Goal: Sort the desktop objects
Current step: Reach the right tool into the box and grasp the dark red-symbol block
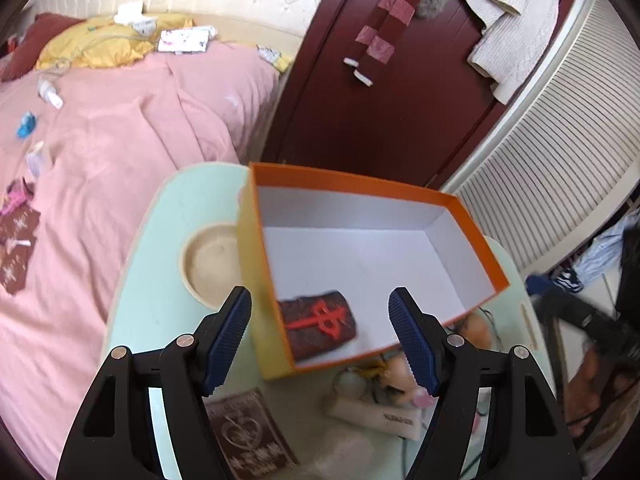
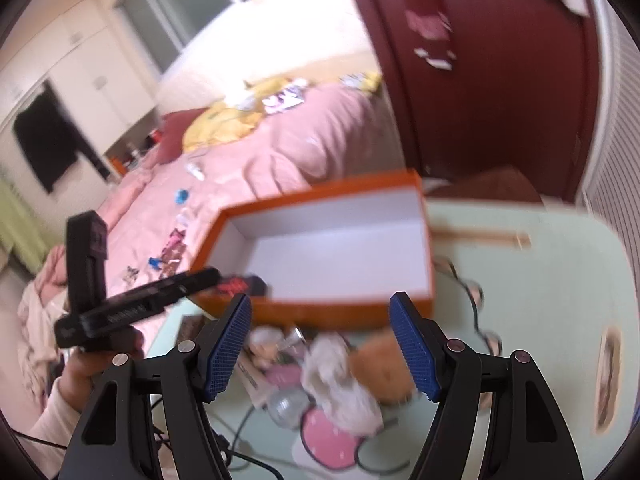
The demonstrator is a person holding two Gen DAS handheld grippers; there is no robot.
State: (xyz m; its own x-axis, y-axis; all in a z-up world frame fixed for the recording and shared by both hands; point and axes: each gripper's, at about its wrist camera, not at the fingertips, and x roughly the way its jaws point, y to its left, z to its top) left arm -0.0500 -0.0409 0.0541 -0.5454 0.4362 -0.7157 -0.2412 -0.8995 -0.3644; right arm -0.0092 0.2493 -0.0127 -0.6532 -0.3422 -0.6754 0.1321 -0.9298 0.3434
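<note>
Both the left gripper (image 1: 320, 340) and right gripper (image 2: 320, 344) are spread wide, holding nothing. The box (image 1: 476, 216) (very light) could slide if bumped.

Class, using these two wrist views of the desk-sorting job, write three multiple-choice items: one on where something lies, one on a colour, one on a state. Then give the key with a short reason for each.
1. Where does the dark pouch with the red mark lie?
A. on the pink bed
B. inside the orange box
C. in the round recess of the table

2. What colour is the box on the inside?
A. white
B. black
C. green

3. How does the left tool stand?
A. shut on the pouch
B. shut on the box wall
C. open, holding nothing

Key: 1 B, it rests on the box floor in a near corner. 2 A, floor and inner walls are white. 3 C, the blue pads stand wide apart with nothing touching them.
</note>
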